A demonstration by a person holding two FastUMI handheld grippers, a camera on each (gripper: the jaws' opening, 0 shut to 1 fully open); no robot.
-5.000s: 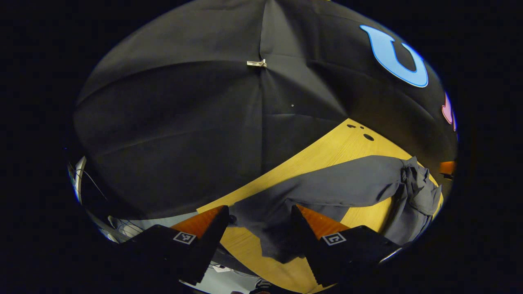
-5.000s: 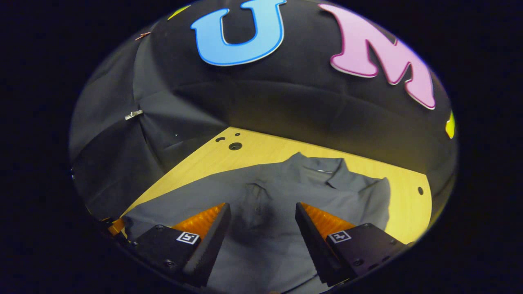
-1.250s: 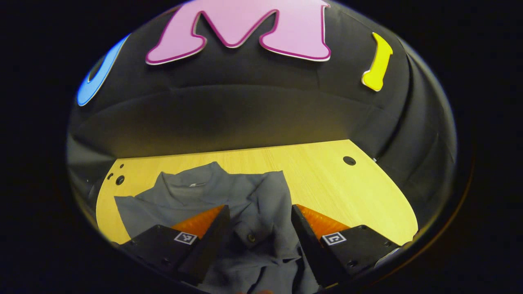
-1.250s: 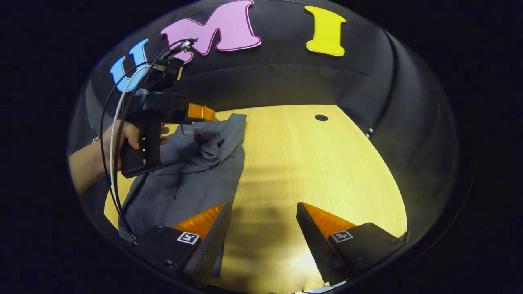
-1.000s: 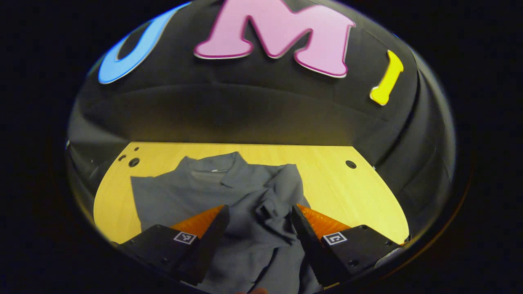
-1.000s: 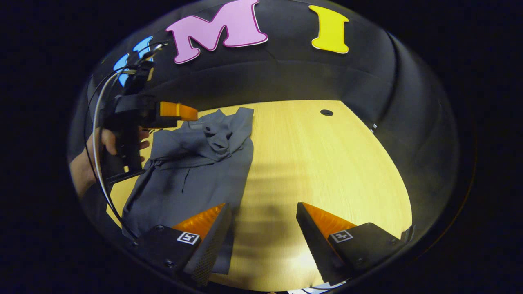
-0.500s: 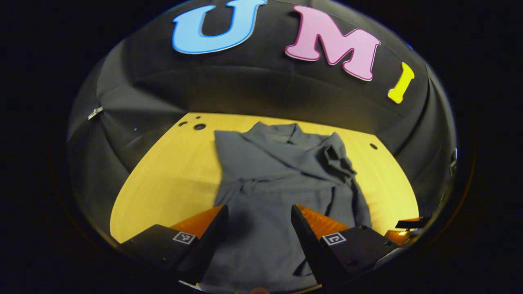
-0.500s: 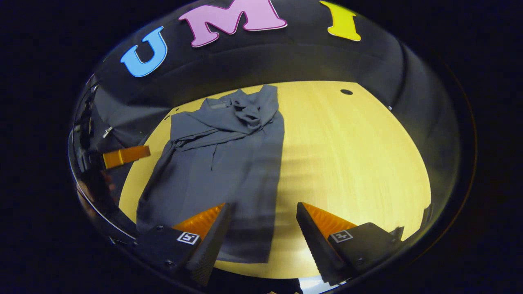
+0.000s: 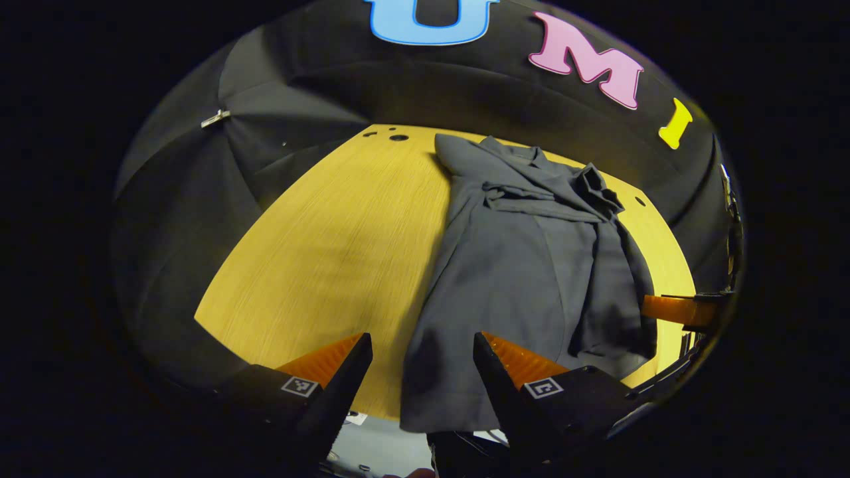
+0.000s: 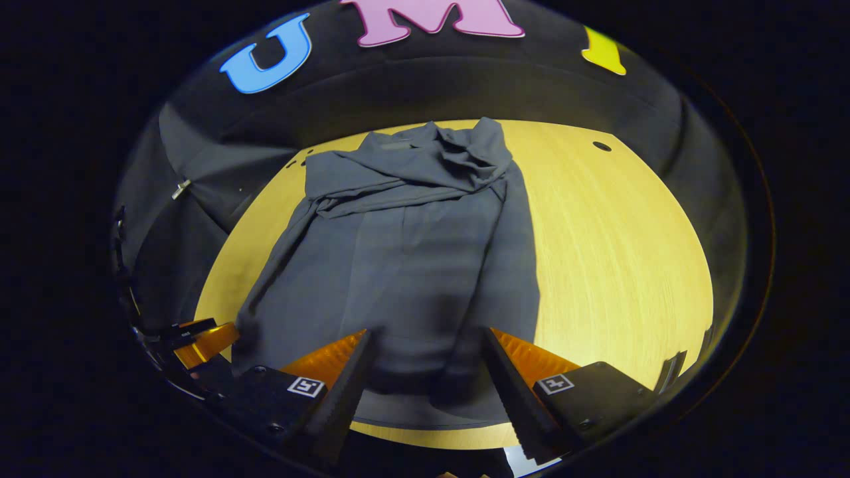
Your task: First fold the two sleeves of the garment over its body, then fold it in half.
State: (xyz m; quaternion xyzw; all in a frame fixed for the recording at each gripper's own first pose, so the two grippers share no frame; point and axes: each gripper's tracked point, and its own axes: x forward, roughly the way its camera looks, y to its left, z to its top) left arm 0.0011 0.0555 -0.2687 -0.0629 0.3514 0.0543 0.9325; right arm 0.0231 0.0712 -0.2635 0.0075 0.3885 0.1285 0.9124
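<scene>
Now the shirt [image 10: 412,259] lies flat on the table [image 10: 617,245], collar at 12 o'clock, sleeves folded in. Both grippers [image 9: 420,362] [image 10: 425,362] hover agape at the hem — pinch its two corners evenly, then lift toward 12 o'clock.

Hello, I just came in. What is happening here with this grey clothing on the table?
A person is folding a grey garment on a wooden table with two handheld grippers. Both sleeves already lie folded over its body, bunched near the collar. The left gripper and right gripper are open, empty, at the hem near the table's front edge. The fold in half is not yet done.
</scene>
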